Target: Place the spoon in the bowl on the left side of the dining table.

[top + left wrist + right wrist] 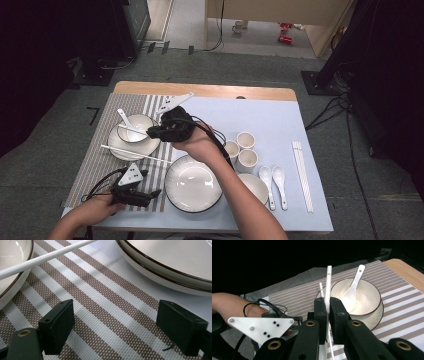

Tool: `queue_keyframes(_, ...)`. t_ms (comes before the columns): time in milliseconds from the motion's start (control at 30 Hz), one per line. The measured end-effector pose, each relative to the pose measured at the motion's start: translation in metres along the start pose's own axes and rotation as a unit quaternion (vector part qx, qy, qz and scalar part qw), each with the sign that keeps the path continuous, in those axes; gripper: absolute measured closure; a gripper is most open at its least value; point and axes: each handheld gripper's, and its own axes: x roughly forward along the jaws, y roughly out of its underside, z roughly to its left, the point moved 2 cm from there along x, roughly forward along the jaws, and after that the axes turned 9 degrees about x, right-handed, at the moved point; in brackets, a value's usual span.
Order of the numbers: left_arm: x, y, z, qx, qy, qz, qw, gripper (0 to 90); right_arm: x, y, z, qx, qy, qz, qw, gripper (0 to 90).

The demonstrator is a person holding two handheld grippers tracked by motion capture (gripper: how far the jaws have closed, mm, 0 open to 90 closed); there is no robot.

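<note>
My right gripper (151,132) hovers over the small bowl (139,128) at the left of the table, shut on a white chopstick (132,130). In the right gripper view the chopstick (328,282) stands pinched between the black jaws, pointing past the bowl (362,298), which holds a white spoon (352,291). A second chopstick (135,154) lies across the plate (116,145) under the bowl. My left gripper (152,196) rests low over the striped placemat (92,165) near the front edge; its jaws stand wide apart with nothing between them (115,327).
A large dark-rimmed plate (192,184) sits front centre, close to the left gripper. To the right are three cups (245,140), a bowl (254,187), two spoons (272,176) and more chopsticks (302,175) on the blue mat (270,115).
</note>
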Motion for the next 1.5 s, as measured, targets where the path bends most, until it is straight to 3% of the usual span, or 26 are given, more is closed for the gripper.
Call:
queue_keyframes(533,0.000,0.000,0.000,0.000,0.000,0.000,1.0000,15.2,0.030,-0.001,-0.007,-0.003,0.006,-0.001,1.0000,85.1)
queue_keyframes(833,-0.001,0.000,-0.001,0.003,0.003,-0.001,1.0000,15.2,0.053,0.006,-0.010,-0.011,-0.002,0.003,0.9999,85.1)
queue_keyframes(1067,-0.001,0.001,-0.001,0.006,0.002,0.000,1.0000,15.2,0.069,0.010,-0.009,-0.025,-0.004,0.004,0.9997,85.0)
queue_keyframes(1100,-0.001,0.001,-0.001,0.006,0.001,0.001,1.0000,15.2,0.076,0.012,-0.010,-0.035,-0.006,0.006,0.9993,85.0)
queue_keyframes(1500,-0.001,0.001,-0.002,0.003,0.002,-0.002,1.0000,15.2,0.103,0.024,-0.010,-0.037,-0.020,0.017,0.9990,85.0)
